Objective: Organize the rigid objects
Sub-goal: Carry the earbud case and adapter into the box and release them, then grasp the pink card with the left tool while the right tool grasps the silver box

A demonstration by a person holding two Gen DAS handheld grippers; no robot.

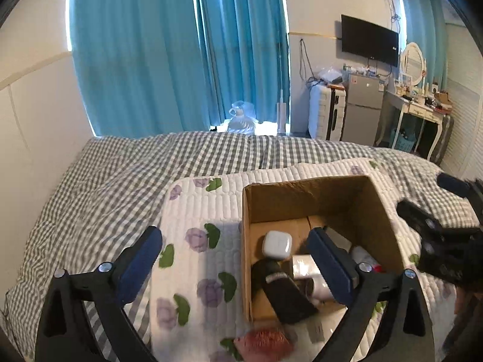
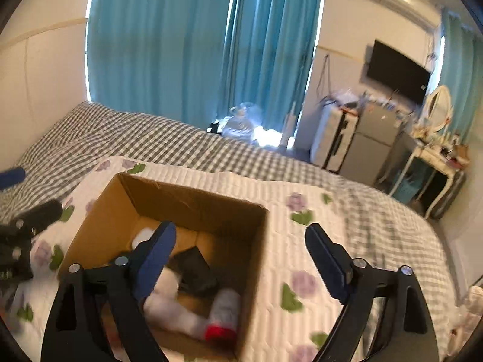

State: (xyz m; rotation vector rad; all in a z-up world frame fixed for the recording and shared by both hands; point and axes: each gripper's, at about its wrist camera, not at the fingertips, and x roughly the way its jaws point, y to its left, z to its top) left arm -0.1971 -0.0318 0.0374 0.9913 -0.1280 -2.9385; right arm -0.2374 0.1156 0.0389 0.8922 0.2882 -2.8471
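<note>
Cardboard box [image 1: 356, 199] on quilted floral mat [image 1: 193, 211] holds rounded white case [image 1: 276, 242]; left claw [image 1: 235, 256] and right claw [image 2: 241, 259] gape empty

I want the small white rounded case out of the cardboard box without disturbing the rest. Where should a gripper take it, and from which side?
Grip the small white rounded case across its two flatter sides, coming straight down from above. It lies on the cardboard box floor near the left wall, top exposed; the black object crowds its near edge, so a sideways approach looks blocked.
</note>
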